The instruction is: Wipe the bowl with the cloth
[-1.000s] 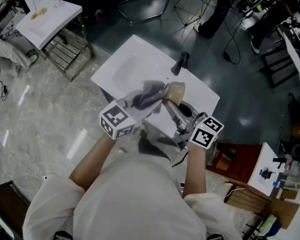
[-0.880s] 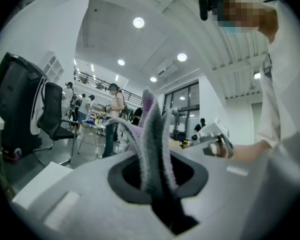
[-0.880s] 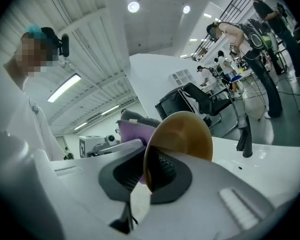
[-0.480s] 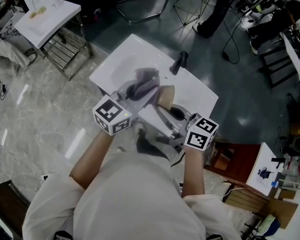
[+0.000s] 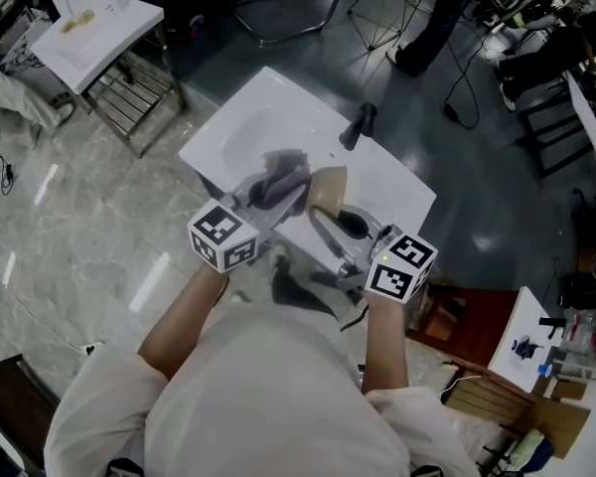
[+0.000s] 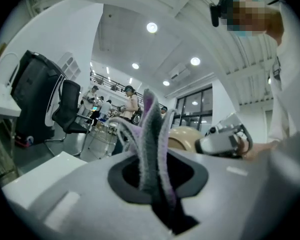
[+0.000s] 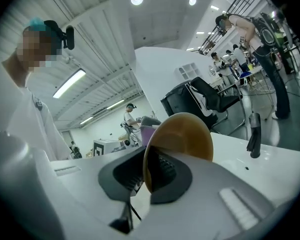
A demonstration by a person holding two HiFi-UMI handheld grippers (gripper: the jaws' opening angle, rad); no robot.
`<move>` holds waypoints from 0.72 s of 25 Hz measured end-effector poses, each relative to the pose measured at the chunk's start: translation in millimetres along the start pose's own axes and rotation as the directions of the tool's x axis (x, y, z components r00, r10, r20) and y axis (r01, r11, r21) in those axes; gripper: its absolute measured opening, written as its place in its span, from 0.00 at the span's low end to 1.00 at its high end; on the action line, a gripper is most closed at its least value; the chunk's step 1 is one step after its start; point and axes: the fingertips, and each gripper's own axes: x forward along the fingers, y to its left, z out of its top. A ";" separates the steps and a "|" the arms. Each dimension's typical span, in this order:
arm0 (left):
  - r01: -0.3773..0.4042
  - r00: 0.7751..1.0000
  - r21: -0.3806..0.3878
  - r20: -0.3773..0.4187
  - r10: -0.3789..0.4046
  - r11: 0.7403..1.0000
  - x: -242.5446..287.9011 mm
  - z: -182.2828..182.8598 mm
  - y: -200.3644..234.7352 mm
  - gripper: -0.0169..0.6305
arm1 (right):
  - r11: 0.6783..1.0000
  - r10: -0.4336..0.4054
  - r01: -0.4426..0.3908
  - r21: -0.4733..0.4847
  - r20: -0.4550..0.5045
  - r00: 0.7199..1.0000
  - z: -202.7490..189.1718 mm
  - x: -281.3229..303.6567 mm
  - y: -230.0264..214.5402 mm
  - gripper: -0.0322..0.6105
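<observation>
A tan bowl (image 5: 327,188) is held on edge over the white sink (image 5: 238,137). My right gripper (image 5: 320,217) is shut on the bowl's rim; the right gripper view shows the bowl (image 7: 182,134) pinched between the pads. A grey and purple cloth (image 5: 278,180) hangs in my left gripper (image 5: 261,202), which is shut on it. In the left gripper view the cloth (image 6: 152,149) stands up between the jaws, with the bowl (image 6: 185,136) just behind it. The cloth lies against the bowl's left side.
A black faucet (image 5: 358,124) stands at the sink's far edge; in the right gripper view the faucet (image 7: 253,134) is at the right. A second white sink (image 5: 94,28) on a metal rack is at the upper left. Cables, chairs and a wooden stand surround the sink.
The cloth and my left gripper have shifted slightly up and left, then back toward the bowl. The bowl has moved a little left with my right gripper.
</observation>
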 end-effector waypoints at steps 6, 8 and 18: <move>0.088 0.996 -0.017 0.008 -0.088 0.996 -4.2 6.9 -19.6 0.12 | 0.991 -0.127 0.126 -0.048 -0.010 0.992 5.9 -4.4 -20.4 0.08; 0.074 0.997 0.033 0.000 -0.074 0.997 -7.8 13.4 -16.8 0.12 | 0.981 -0.180 0.180 -0.065 0.003 0.984 10.7 -6.6 -28.1 0.08; -0.161 0.974 0.328 -0.100 0.204 0.931 -58.2 45.0 38.4 0.12 | 0.886 -0.398 0.390 -0.251 0.021 0.917 39.5 -43.0 -44.3 0.08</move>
